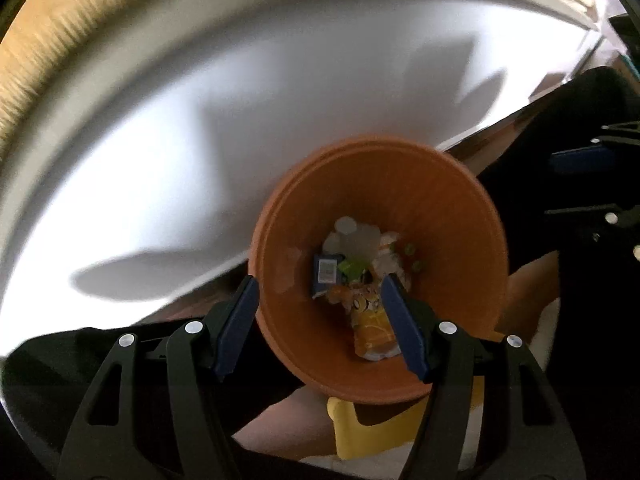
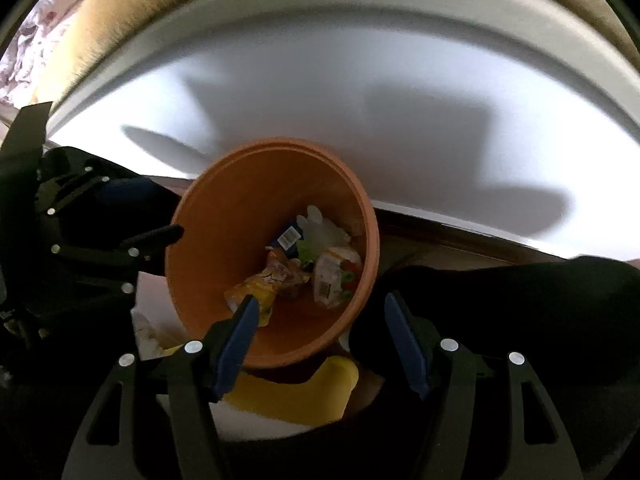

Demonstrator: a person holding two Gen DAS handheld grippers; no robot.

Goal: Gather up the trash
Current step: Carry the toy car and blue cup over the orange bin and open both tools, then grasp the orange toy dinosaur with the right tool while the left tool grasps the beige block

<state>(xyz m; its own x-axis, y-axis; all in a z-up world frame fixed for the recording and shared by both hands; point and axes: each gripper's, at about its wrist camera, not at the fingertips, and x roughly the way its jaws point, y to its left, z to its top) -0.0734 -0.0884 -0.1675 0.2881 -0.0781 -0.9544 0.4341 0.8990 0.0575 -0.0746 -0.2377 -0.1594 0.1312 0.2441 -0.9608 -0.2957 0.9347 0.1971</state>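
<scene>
Here I look down into the orange bin (image 1: 440, 216), which stands below the near edge of the white tabletop (image 1: 200, 160). The wrappers (image 1: 370, 312) lie at its bottom: a yellow packet, a blue one with a barcode, and some clear plastic.

My left gripper (image 1: 318, 326) is spread wide. One finger is outside the bin's wall and the other seems to be over the inside, but I cannot tell if either one touches the rim. My right gripper (image 2: 320, 336) is also spread wide and holds nothing. It stands the same way on the other side of the rim (image 2: 280, 360).

I judge the wrappers to be very light, thin and crinkly, and probably slippery, so I would pinch one at a fold or a crumpled edge. The bin looks like stiff plastic and not heavy. I would take it by the rim, with one finger inside and one outside.
</scene>
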